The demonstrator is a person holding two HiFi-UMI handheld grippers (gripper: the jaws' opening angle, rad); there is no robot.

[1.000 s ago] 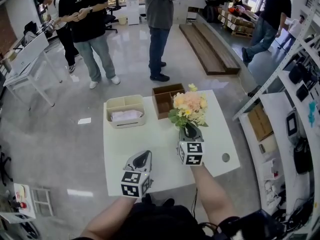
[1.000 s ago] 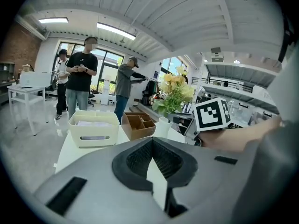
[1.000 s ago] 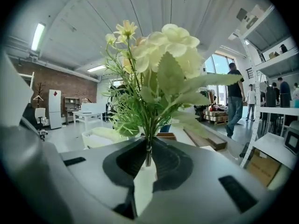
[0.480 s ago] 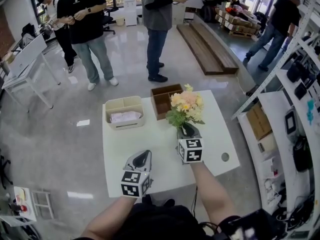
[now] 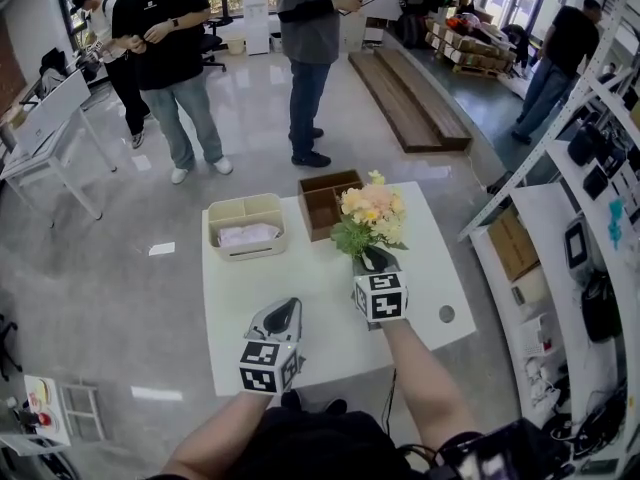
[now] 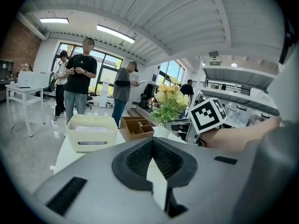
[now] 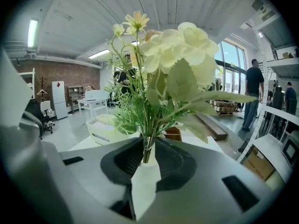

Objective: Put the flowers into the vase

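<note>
Upright cream and yellow artificial flowers (image 5: 372, 213), stems in the white vase (image 7: 147, 171), stand between the just-opening, half-parted jaws of the right gripper (image 5: 377, 260), so we judge it should retreat along its own line; the left gripper (image 5: 284, 316) hangs nearer and left over the white desk (image 5: 235, 288), jaws closed, empty.

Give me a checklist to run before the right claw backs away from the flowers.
1. Stems of the flowers inside the neck of the white vase: ok.
2. Jaws of the right claw apart, just been opening, stems between them: ok.
3. Leaves free of that claw for pulling back: cannot tell.
4. Vase standing firmly on the white table: cannot tell, the claw hides its base.
5. The left claw shut, empty, apart from the flowers: ok.
</note>
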